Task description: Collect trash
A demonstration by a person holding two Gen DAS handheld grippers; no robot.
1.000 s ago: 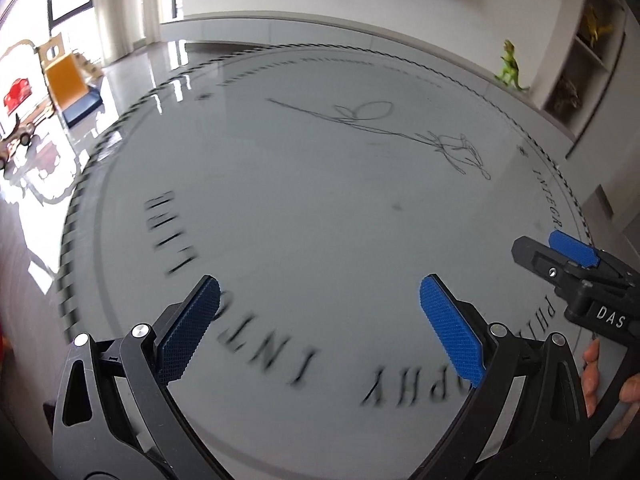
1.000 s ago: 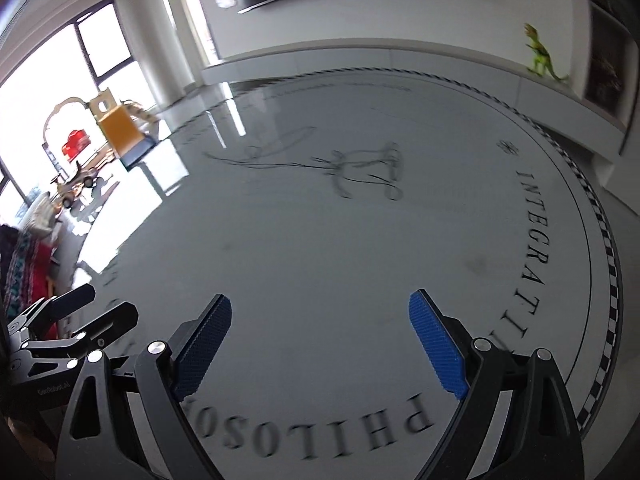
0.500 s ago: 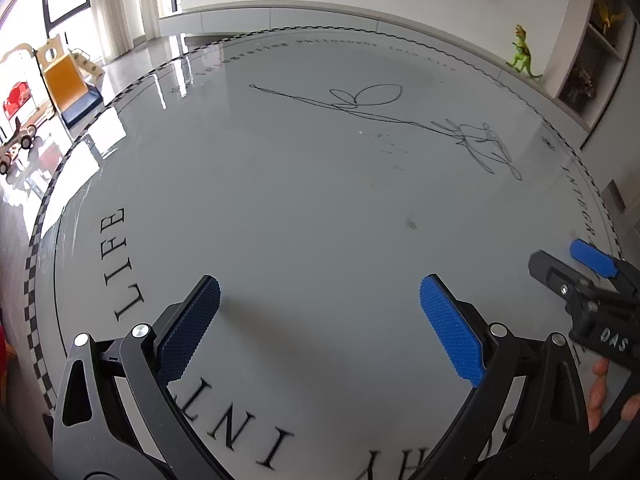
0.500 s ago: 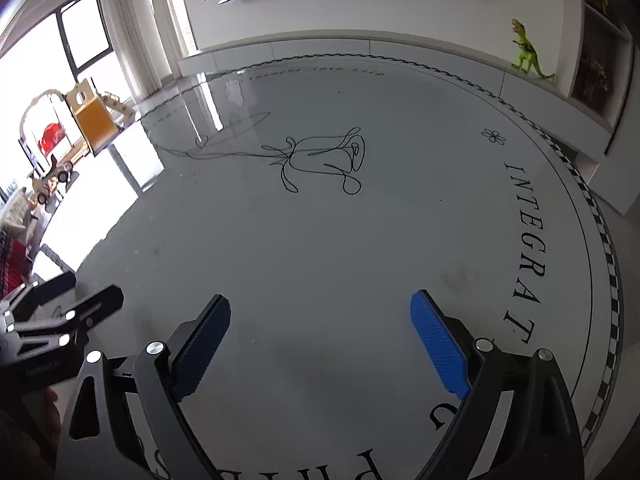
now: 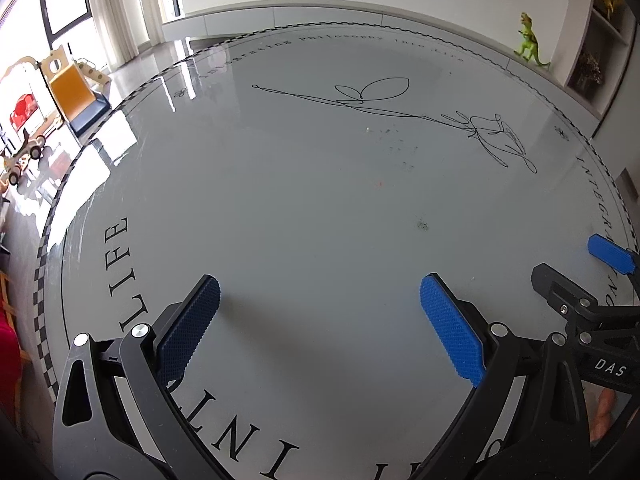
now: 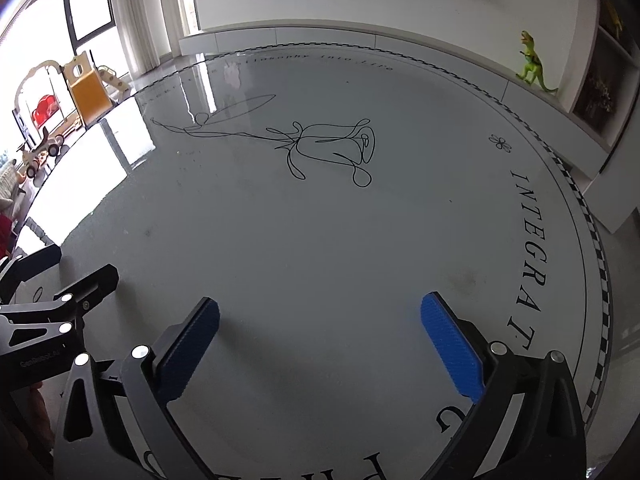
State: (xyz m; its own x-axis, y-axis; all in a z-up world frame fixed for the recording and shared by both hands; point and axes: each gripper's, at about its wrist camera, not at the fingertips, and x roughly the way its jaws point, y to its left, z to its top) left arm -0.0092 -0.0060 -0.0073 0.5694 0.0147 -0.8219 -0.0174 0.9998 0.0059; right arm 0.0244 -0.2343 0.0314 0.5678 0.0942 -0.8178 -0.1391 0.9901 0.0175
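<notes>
Trash: tiny crumbs (image 5: 367, 130) mid-table (image 5: 280, 208), light, hard to pinch. My left gripper (image 5: 320, 300) spread; right gripper (image 6: 320, 320) opening, both empty.

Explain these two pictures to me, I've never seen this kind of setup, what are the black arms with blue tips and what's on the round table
The black arms are two hand-held grippers, tools a person squeezes to pinch things. Each carries a wide-angle camera looking along its own two fingers, so each picture is that tool's view.

In the left wrist view, the left gripper stands open with nothing between its blue pads. The right gripper shows at the edge.

In the right wrist view, the right gripper has jaws opening, also with nothing between them.

Both hover over a glossy round table printed with lettering and a line-drawn flower. Only tiny specks and smudges lie on it; what they are is unclear. A toy dinosaur stands on a ledge behind.
</notes>
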